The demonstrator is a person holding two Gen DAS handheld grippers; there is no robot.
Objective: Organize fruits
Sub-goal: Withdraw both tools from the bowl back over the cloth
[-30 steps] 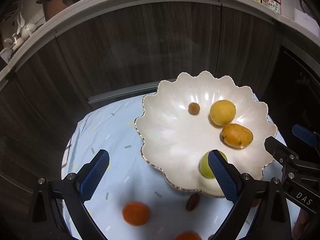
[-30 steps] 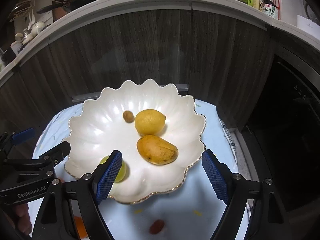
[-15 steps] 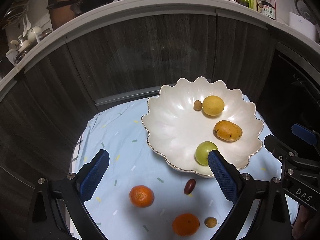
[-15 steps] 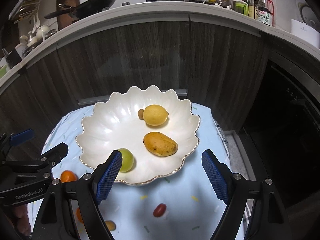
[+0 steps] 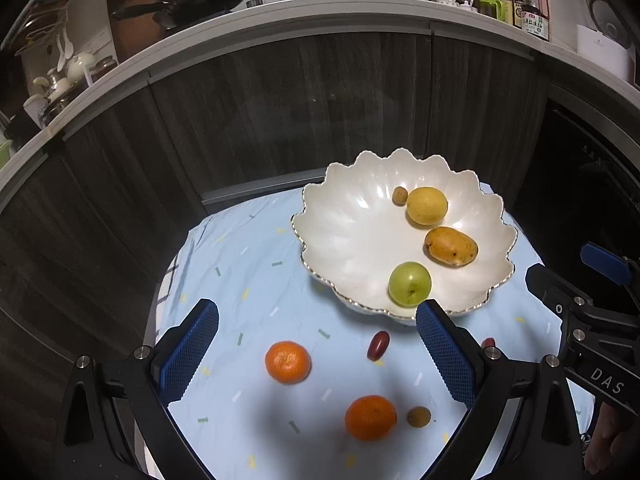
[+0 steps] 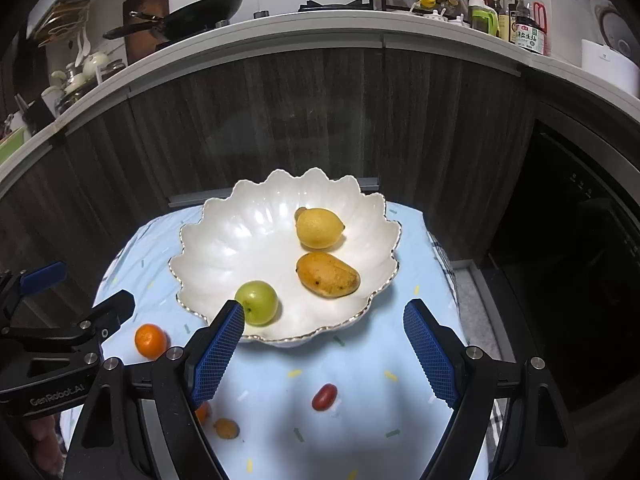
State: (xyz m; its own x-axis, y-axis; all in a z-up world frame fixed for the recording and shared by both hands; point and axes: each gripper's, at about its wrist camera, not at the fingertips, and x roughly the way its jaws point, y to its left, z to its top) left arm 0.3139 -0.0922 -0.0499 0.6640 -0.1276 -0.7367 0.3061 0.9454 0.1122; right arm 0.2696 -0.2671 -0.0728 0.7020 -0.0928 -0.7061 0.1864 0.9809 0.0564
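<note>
White scalloped bowl (image 5: 348,216) on the blue-clothed desk (image 5: 240,264) holds lemon (image 5: 427,205), mango (image 5: 451,247), green fruit (image 5: 409,283); 2 oranges (image 5: 287,361) lie outside; left tongs (image 5: 318,354) and right tongs (image 6: 324,354) gape empty.

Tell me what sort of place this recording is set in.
Most likely a home kitchen: a black wok on the counter, sauce bottles beside a wire rack, dark cabinet fronts, and a fruit bowl on a cloth-covered table.

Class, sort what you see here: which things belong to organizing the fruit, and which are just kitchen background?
Part of the job: scalloped white bowl, lemon, mango, green fruit, two tangerines, red date.

Just lying about: wok, sauce bottles, cabinet doors.
</note>
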